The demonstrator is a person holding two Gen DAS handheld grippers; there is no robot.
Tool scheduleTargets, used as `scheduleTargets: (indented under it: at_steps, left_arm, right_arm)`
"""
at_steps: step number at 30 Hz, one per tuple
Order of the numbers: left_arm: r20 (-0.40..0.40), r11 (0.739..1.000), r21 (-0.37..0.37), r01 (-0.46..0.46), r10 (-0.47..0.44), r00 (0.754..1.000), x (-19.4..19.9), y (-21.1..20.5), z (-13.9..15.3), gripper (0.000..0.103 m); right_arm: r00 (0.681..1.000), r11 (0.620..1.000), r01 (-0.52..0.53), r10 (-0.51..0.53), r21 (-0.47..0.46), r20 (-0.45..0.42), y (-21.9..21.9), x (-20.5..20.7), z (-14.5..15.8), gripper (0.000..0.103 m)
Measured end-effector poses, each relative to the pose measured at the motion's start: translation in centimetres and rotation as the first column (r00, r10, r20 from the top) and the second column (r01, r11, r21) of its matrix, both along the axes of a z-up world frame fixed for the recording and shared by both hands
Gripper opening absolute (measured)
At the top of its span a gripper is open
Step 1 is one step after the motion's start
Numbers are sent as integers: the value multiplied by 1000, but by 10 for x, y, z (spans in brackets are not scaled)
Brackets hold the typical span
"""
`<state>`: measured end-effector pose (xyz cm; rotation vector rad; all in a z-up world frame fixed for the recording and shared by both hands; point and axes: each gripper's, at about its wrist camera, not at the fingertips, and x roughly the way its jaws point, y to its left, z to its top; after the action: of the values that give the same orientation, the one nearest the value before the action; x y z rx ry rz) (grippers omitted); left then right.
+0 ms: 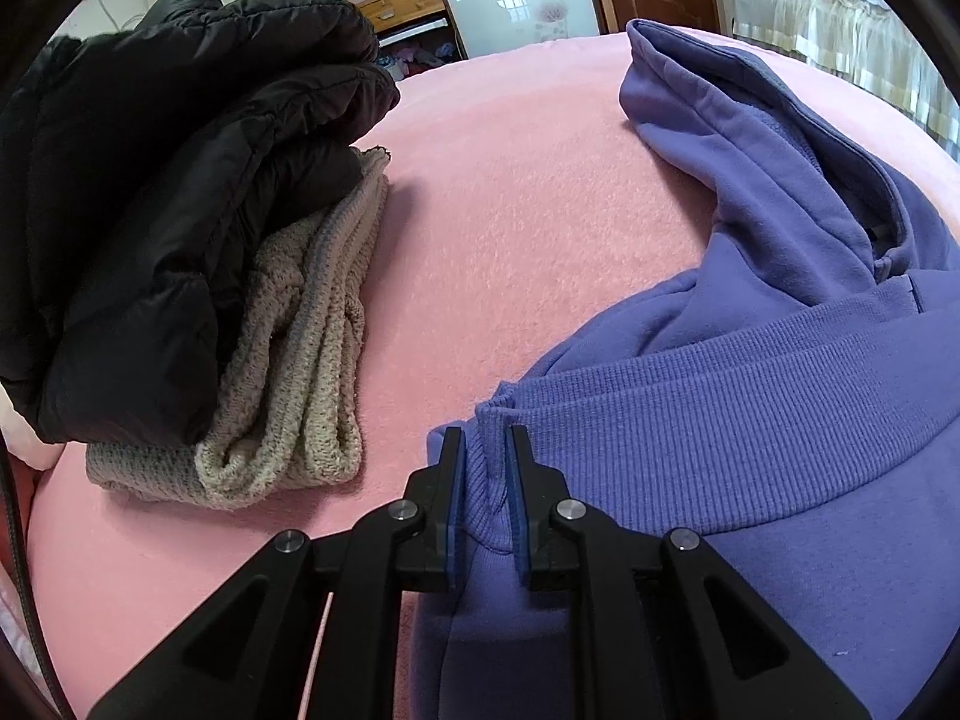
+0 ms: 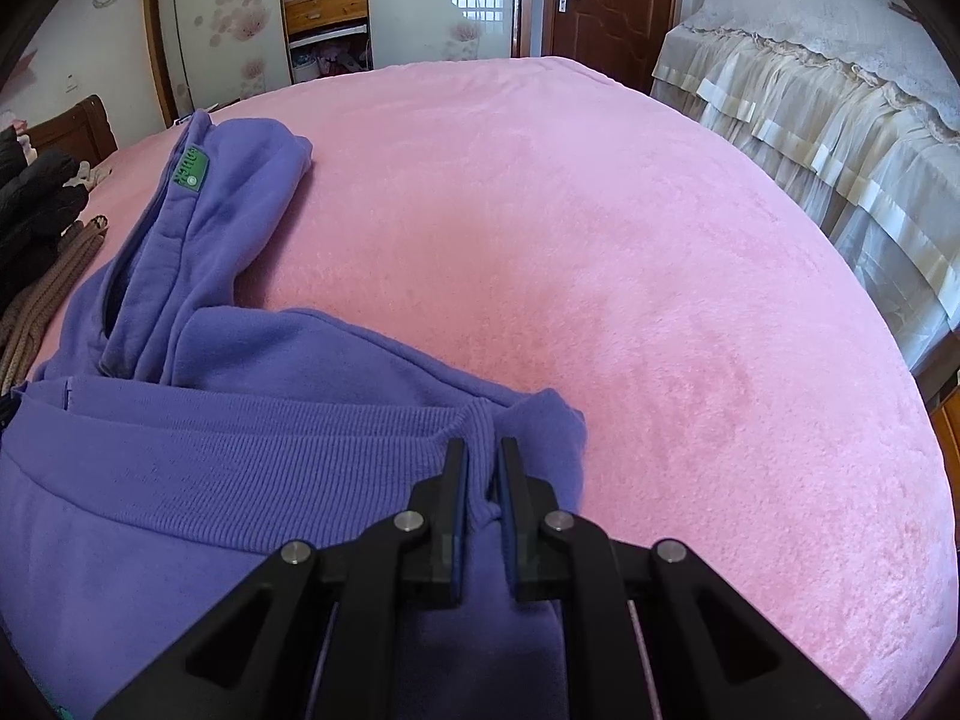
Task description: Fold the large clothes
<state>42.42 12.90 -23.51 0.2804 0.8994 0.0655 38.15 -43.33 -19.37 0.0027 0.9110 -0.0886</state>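
Observation:
A purple hoodie (image 1: pixel 750 408) lies on a pink bed (image 1: pixel 510 210), its ribbed hem folded up over the body and its hood stretched away. My left gripper (image 1: pixel 486 444) is shut on the left corner of the ribbed hem. In the right wrist view the hoodie (image 2: pixel 210 468) fills the lower left, with a green label (image 2: pixel 191 171) on the hood. My right gripper (image 2: pixel 480 456) is shut on the right corner of the ribbed hem.
A folded black puffer jacket (image 1: pixel 168 192) sits on a folded beige knit sweater (image 1: pixel 300 372) at the left of the bed. The pink bed (image 2: pixel 660 270) spreads to the right. A cream frilled bed (image 2: pixel 828 108), a shelf unit (image 2: pixel 324 6) and a wooden door (image 2: pixel 600 0) stand beyond.

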Motion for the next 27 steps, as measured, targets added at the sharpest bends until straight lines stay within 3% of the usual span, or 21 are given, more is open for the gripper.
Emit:
scheduleTargets:
  at_steps: [6, 9, 10, 11, 15, 18, 21, 24, 27]
  left_arm:
    - [24, 1000, -8, -1, 1, 1000, -3, 2, 0, 15]
    - [48, 998, 17, -54, 53, 997, -9, 6, 15, 54]
    - [57, 997, 22, -74, 72, 996, -10, 9, 22, 77]
    - [73, 996, 13, -86, 85, 994, -13, 12, 31, 85]
    - [120, 998, -3, -67, 67, 991, -26, 13, 62, 85]
    - [160, 999, 21, -36, 32, 987, -37, 1, 84, 85]
    - [178, 1000, -22, -3, 7, 984, -48, -16, 100, 87]
    - [136, 993, -120, 2, 15, 991, -56, -36, 99, 87]
    - [63, 969, -247, -10, 27, 998, -58, -54, 86, 87]
  right_arm:
    - [1000, 1000, -3, 3, -2, -15, 0, 3, 0, 9]
    - [999, 1000, -21, 22, 8, -37, 2, 4, 8, 15]
    - [998, 1000, -24, 25, 21, -50, 2, 5, 14, 18]
    - [998, 999, -21, 23, 35, -55, 2, 4, 18, 23]
    - [1000, 998, 4, -4, 60, -4, 6, -6, 48, 52]
    - [998, 999, -33, 31, 43, 50, 22, -11, 75, 53]
    - [993, 995, -92, 89, 35, 76, 47, -4, 99, 53]
    - [986, 987, -152, 148, 51, 81, 74, 13, 117, 53]
    - [977, 979, -197, 191, 60, 98, 103, 35, 134, 53]
